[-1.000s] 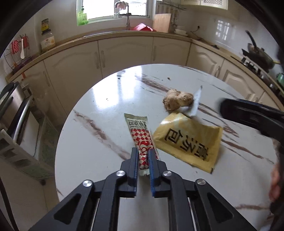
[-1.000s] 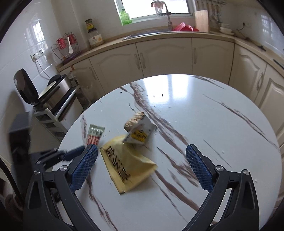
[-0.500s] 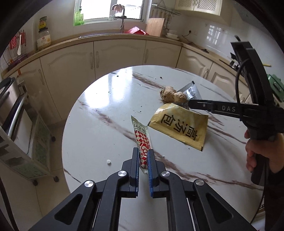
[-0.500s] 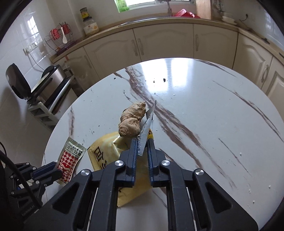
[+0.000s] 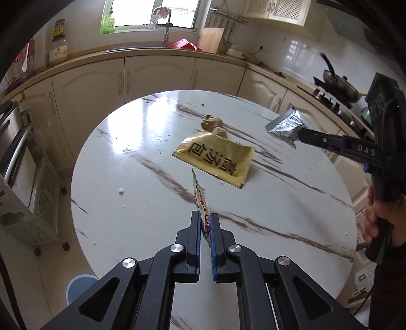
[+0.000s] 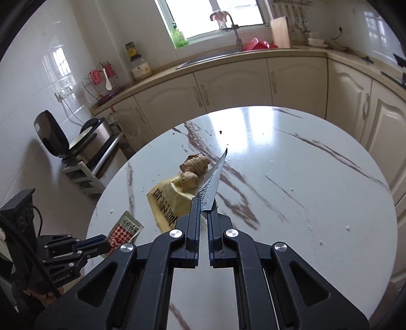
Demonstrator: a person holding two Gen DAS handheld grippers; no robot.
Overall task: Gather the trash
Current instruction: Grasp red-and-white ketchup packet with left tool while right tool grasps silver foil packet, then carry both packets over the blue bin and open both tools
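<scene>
Left gripper point(image 5: 205, 223): jaws closed narrow on the lower end of the red-checked sachet, held above the near part of the table.
Red-checked sachet point(image 5: 201, 203): long thin packet, seen edge-on from the left wrist view, rising forward out of the pads; clear of the tabletop; its red-and-white face shows in the right wrist view.
Right gripper point(image 6: 204, 208): jaws drawn in tight on the silver packet, one corner pinched between the pads; held off the table at its right side.
Silver packet point(image 5: 285, 127): crinkled foil, small print on it, lifted into the air; edge-on in the right wrist view, standing up from the jaws.
Hand point(image 5: 380, 218): wrapped around the right gripper's handle, at the right edge of the left wrist view.
Table point(image 5: 127, 177): round, white marble-look top with brown veins, a few small crumbs scattered on it.
Yellow packet point(image 5: 215, 158): flat on the table near its middle, dark characters printed on it, far edge lifted a little.
Ginger root point(image 5: 213, 125): knobbly brown piece, just behind the yellow packet and touching its far edge.
Cabinets point(image 5: 157, 76): cream doors curving round behind the table, under a counter.
Window point(image 5: 152, 12): bright, above the sink, farthest back.
</scene>
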